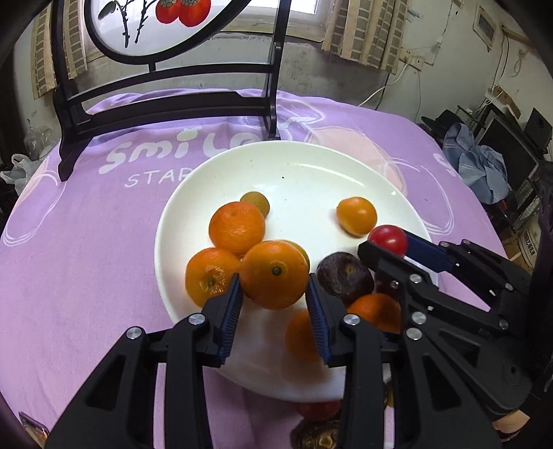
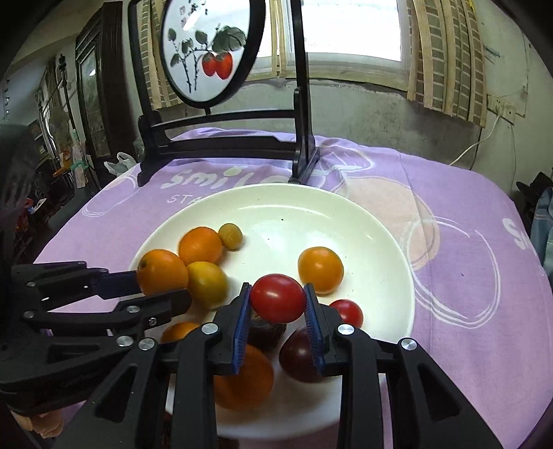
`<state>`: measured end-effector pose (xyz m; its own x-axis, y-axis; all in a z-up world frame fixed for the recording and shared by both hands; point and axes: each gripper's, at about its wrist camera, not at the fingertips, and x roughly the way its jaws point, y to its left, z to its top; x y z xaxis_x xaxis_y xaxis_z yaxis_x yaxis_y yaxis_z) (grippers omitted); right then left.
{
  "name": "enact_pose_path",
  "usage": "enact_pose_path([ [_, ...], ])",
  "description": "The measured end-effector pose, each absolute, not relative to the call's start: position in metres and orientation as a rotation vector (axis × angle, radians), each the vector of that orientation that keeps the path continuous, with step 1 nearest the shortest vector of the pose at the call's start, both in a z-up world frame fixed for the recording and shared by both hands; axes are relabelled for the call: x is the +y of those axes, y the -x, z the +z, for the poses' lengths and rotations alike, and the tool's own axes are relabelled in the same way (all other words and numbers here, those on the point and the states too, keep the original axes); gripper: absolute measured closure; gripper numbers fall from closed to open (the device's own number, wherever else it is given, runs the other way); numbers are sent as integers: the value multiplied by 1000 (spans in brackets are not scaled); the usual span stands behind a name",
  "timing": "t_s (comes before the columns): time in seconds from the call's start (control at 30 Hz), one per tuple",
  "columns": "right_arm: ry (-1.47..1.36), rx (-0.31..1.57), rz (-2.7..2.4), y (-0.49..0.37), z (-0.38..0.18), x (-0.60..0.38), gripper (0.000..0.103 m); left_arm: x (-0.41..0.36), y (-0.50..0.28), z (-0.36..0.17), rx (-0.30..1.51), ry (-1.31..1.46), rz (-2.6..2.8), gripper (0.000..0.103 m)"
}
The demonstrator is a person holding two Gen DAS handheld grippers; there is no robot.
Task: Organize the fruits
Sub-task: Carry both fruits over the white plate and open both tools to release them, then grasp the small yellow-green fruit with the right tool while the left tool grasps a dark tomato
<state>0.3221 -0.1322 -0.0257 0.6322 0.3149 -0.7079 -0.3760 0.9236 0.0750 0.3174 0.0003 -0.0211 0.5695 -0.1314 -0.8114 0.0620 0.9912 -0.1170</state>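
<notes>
Purple printed tablecloth (image 1: 86, 241) under a round white plate (image 1: 311, 172) of fruit.
We pinch a round orange mandarin (image 1: 274, 274) in our left gripper (image 1: 274, 300) and a red tomato (image 2: 278, 297) in our right gripper (image 2: 278, 311).

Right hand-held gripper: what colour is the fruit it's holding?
Red, a small tomato clamped in the right hand-held gripper. Clearest in the right wrist view.

Lived-in home room, cluttered. Purple printed blanket (image 2: 432, 193) is covering the table; a painted persimmon screen (image 2: 211, 51) is standing before a curtained window (image 2: 345, 31). Clothes (image 1: 480, 165), wire racks (image 1: 518, 207), plastic bag (image 1: 20, 169) are crowding the edges.
</notes>
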Motion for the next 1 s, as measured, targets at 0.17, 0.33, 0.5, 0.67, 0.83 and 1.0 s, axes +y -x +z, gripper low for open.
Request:
enact_pose_path([
  [0.17, -5, 798, 386, -326, -25, -146, 65, 3, -318, -13, 951, 125, -96, 46],
  [0.33, -73, 787, 384, -319, -15, -162, 58, 3, -301, 5, 921, 130, -95, 40],
  [0.5, -67, 776, 389, -290, -5, -175, 57, 3, -268, 22, 874, 98, -81, 35],
  [0.67, -28, 793, 387, -247, -8, -185, 55, 5, -227, 21, 866, 126, -88, 31],
  [0.83, 25, 813, 372, -208, -19, -189, 54, 1, -189, 5, 891, 122, -98, 31],
  [1.0, 62, 840, 372, -177, -33, -185, 54, -1, -158, -7, 885, 85, -96, 30],
])
